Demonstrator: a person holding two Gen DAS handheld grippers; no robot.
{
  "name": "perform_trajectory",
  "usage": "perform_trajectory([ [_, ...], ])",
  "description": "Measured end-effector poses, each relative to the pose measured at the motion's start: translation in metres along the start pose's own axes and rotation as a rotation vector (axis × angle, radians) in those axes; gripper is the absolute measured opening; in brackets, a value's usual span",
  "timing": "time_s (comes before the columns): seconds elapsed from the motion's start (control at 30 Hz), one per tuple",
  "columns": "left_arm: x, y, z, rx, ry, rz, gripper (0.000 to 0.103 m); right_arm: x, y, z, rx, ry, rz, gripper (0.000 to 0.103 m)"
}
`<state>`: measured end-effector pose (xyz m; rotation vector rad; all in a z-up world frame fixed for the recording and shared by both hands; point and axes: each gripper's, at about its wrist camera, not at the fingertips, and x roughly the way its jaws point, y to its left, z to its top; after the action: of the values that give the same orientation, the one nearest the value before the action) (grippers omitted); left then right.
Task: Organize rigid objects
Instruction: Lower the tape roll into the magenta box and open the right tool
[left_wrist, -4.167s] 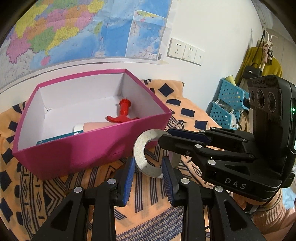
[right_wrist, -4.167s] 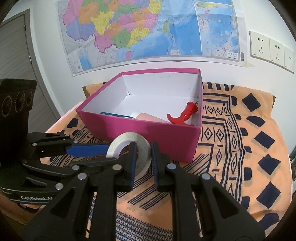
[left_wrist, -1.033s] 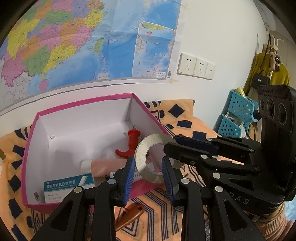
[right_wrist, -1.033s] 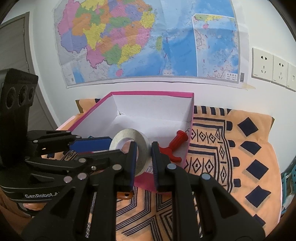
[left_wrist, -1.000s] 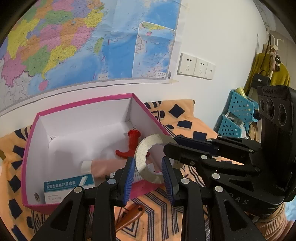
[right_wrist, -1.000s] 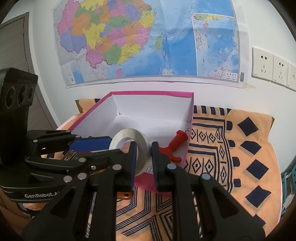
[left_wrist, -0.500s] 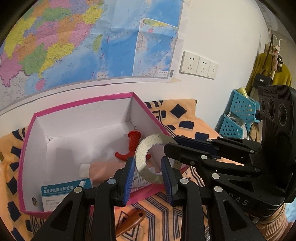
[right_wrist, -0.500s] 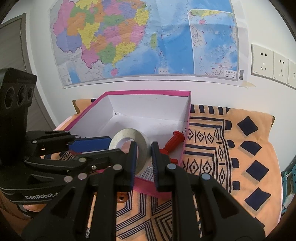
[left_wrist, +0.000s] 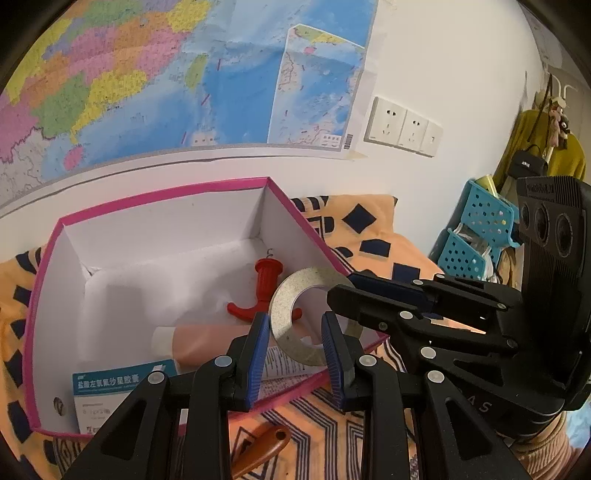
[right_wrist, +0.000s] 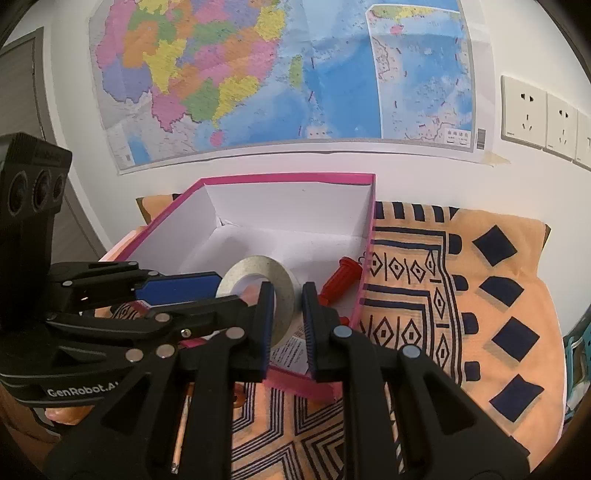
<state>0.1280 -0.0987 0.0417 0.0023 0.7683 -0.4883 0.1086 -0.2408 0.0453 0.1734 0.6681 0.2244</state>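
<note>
Both grippers are shut on one white tape roll (left_wrist: 286, 325), held upright above the front right part of the open pink box (left_wrist: 166, 195). My left gripper (left_wrist: 295, 332) clamps the roll across its width, my right gripper (right_wrist: 288, 306) grips its rim; the roll also shows in the right wrist view (right_wrist: 243, 275). Inside the box lie a red T-handle tool (left_wrist: 264, 291), a pink tube (left_wrist: 199, 341) and a teal-and-white medicine carton (left_wrist: 122, 384). The box also shows in the right wrist view (right_wrist: 295, 179).
An orange patterned cloth (right_wrist: 461, 295) covers the table. An orange handle (left_wrist: 262, 448) lies on the cloth in front of the box. A map (right_wrist: 288, 74) and wall sockets (left_wrist: 402, 127) are behind. Blue perforated baskets (left_wrist: 476, 240) stand at the right.
Both grippers have carried the tape roll up and forward, from in front of the box to above its front right part. Both grips on the roll are unchanged.
</note>
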Motion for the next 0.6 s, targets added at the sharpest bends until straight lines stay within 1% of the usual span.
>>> perform_trajectory([
  [0.23,0.007,0.003,0.003,-0.008,0.012,0.01,0.028,0.009,-0.002,0.0,0.004,0.02,-0.02,0.018],
  [0.6,0.019,0.012,0.002,-0.027,0.034,0.006,0.028,0.021,0.001,-0.005,-0.018,0.053,-0.082,0.018],
])
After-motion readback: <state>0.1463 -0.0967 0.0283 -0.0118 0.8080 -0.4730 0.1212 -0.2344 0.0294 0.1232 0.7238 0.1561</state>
